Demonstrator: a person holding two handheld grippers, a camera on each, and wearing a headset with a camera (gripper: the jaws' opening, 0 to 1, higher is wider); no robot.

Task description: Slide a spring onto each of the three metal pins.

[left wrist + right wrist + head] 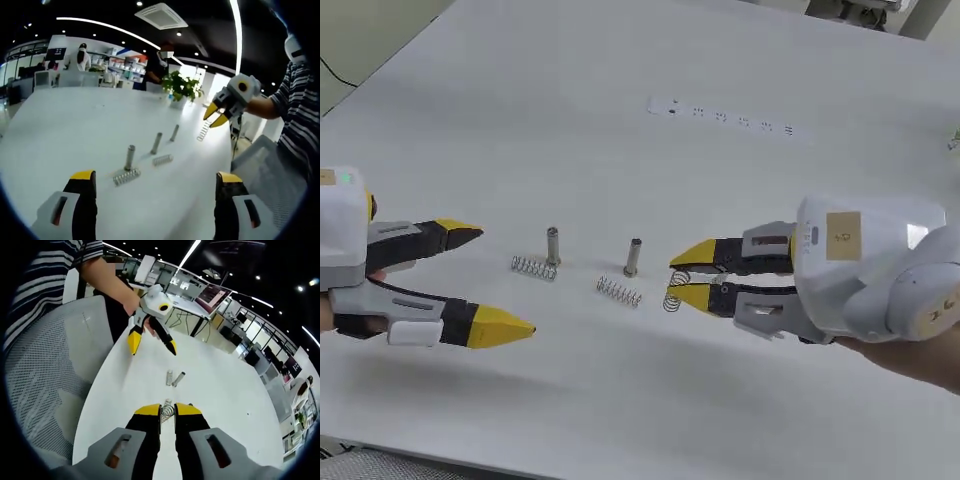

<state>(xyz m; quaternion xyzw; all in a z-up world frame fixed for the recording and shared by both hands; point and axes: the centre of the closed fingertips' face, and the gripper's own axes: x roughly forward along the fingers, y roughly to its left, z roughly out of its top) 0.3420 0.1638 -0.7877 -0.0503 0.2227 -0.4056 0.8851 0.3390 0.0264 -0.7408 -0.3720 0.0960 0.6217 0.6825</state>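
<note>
The right gripper (678, 278) is clenched on a held spring (672, 298) at its fingertips. Just ahead of those tips stands a near pin (634, 256) with a loose spring (618, 291) beside it. A far pin (552, 245) and a second spring (533, 267) sit closer to the left gripper (490, 280), whose fingers are spread wide and hold nothing. Bare table (620, 120) lies open between both sets of fingers, and its near edge runs just beneath them.

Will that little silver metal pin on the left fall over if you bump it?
Probably yes: the small silver metal pin stands upright, tall and thin, so a nudge would likely tip it. Being round, it might then roll across the smooth white table. It looks solid and stiff.
</note>
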